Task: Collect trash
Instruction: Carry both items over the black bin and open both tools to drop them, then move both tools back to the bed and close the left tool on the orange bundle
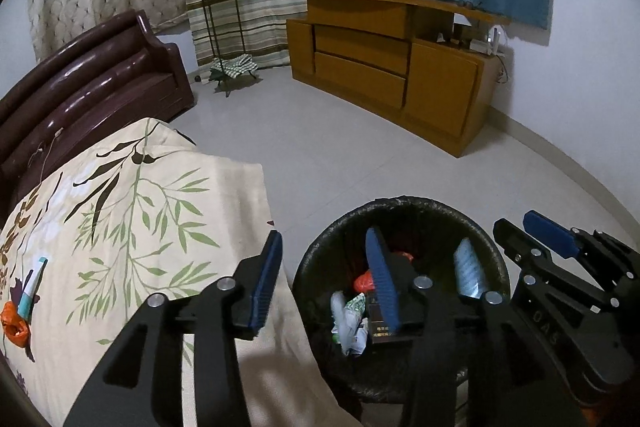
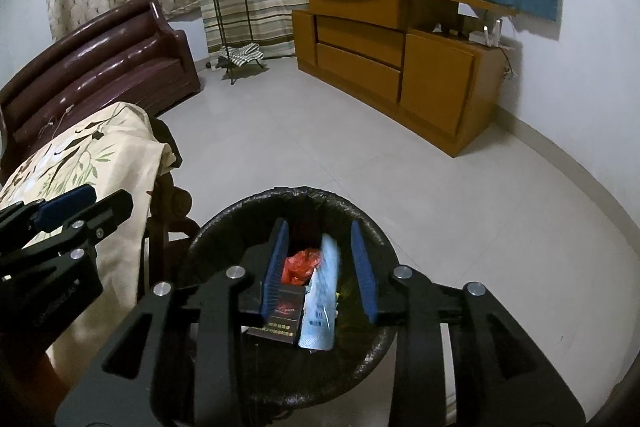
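Blue-padded, the right gripper [image 2: 324,267] hangs wide open over the bin [image 2: 224,223] as a pale wrapper [image 2: 322,291] drops, which could snag on the rim and spill; left gripper [image 1: 326,279] also wide open.

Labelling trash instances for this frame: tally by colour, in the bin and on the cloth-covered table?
Orange plastic scraps: 2 (bin, table)
Dark cigarette box: 1
Pale blue wrapper: 1
Teal-and-white packet: 1
White-green crumpled wrapper: 1
Total: 6

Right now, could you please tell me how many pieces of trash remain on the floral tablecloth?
2: a crumpled orange wrapper and a teal-and-white tube touching it, near the cloth's left edge. More may lie outside the view.
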Tool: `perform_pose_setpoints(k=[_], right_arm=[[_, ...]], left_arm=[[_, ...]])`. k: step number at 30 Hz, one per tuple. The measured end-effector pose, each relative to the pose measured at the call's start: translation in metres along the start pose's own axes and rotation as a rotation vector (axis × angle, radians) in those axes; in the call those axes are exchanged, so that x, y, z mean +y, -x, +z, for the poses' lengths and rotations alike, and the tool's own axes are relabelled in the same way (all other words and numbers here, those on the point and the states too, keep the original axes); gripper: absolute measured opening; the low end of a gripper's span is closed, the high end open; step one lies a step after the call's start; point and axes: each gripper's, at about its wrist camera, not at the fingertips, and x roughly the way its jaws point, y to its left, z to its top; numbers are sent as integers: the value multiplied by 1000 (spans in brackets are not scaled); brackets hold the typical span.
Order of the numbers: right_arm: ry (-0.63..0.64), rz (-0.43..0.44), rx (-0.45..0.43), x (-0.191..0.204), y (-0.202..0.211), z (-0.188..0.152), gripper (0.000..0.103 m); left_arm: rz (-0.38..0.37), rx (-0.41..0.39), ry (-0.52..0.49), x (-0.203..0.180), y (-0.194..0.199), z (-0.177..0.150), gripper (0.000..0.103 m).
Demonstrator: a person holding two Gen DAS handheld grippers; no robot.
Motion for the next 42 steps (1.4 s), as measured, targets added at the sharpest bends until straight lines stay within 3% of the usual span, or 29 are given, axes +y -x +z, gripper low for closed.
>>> perform_pose_setpoints(k=[8,17,29,42], right_arm=[[2,-7,-12,5,6,-2,54],[-16,76,-14,29,15,-6,78],[57,165,-16,101,26,-6,83],[151,236,19,170,32,-8,84]], left_arm=[[13,-13,15,9,7,-4,56],[67,-8,86,58,29,-20,57],[241,2,229,159,64,-53,58],[437,-7,425,265,100,-87,69]])
